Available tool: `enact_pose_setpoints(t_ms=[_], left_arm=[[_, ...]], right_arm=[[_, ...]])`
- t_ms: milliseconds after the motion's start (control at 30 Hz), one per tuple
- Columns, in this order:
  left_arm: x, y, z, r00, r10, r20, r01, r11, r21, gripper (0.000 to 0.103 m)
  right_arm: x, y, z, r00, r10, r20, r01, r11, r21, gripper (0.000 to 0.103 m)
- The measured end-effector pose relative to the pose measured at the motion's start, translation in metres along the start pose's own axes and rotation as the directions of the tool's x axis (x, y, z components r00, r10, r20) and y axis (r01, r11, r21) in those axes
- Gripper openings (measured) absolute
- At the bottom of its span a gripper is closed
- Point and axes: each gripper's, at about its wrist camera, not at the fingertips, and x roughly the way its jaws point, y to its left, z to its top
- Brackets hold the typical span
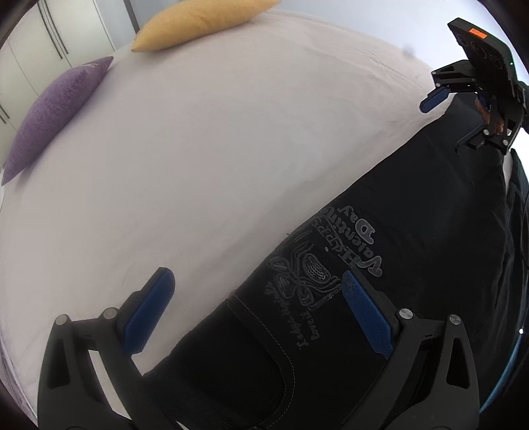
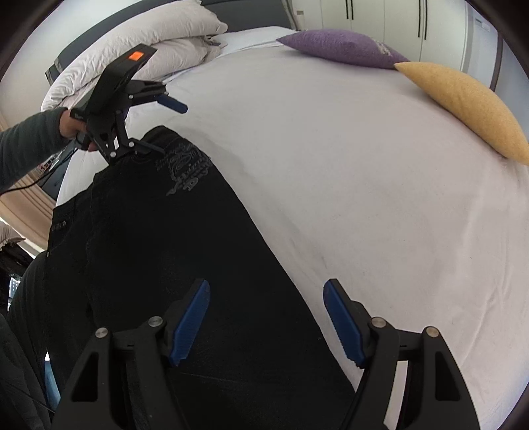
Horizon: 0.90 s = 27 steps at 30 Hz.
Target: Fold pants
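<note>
On the bed (image 1: pixel 198 158), seen from the left wrist, black pants (image 1: pixel 380 264) lie along the near edge; the left gripper (image 1: pixel 258 307) is spread over their hem. From the right wrist, the right gripper (image 2: pixel 266 322) is spread above the pants' edge, holding nothing.

bedroom, bed at the centre

a wide bed (image 2: pixel 380 198) under a pale sheet fills the room. a purple cushion (image 2: pixel 344 46) and a yellow cushion (image 2: pixel 469 99) lie touching near the bed's far edge. white wardrobe doors (image 2: pixel 380 23) with dark handles stand behind them. a crumpled white duvet (image 2: pixel 158 39) is heaped against the dark headboard (image 2: pixel 251 13). soft daylight throughout.
</note>
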Motion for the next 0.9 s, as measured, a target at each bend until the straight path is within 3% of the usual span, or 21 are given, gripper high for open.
enact_pose_setpoints(t_ms=[33,133,367,467,533,600,667,900], left_arm=[[0.006,0.002,0.001,1.0,-0.01,-0.009,0.01,1.0,0.011,0.101],[0.02,0.01,0.004,0.998,-0.051,-0.041,0.052,0.998,0.023,0.087],[0.055,0.026,0.004,0.984,-0.136,-0.116,0.137,0.991,0.0,0.077],[0.063,0.026,0.001,0.972,-0.198,-0.125,0.197,0.98,-0.021,0.05],[0.067,0.023,-0.001,0.971,-0.204,-0.124,0.203,0.979,-0.018,0.036],[0.07,0.023,0.0,0.971,-0.205,-0.126,0.204,0.979,-0.016,0.031],[0.069,0.021,-0.003,0.972,-0.202,-0.121,0.201,0.979,-0.018,0.019],[0.063,-0.004,-0.013,0.98,-0.177,-0.089,0.177,0.984,-0.006,0.011]], right_arm=[[0.005,-0.002,0.001,1.0,0.006,-0.008,-0.006,1.0,-0.003,0.071],[0.014,-0.007,0.0,0.999,0.036,-0.006,-0.036,0.999,0.004,0.07],[0.023,-0.014,-0.007,0.997,0.074,-0.022,-0.075,0.997,-0.007,0.07],[0.025,-0.013,-0.006,0.997,0.078,-0.023,-0.078,0.997,-0.013,0.067],[0.024,-0.013,-0.004,0.996,0.081,-0.027,-0.081,0.997,-0.011,0.065],[0.025,-0.014,-0.004,0.996,0.081,-0.03,-0.082,0.997,-0.008,0.063],[0.025,-0.012,-0.004,0.996,0.08,-0.037,-0.081,0.997,-0.014,0.059],[0.028,-0.004,-0.004,0.993,0.084,-0.082,-0.089,0.995,-0.049,0.044]])
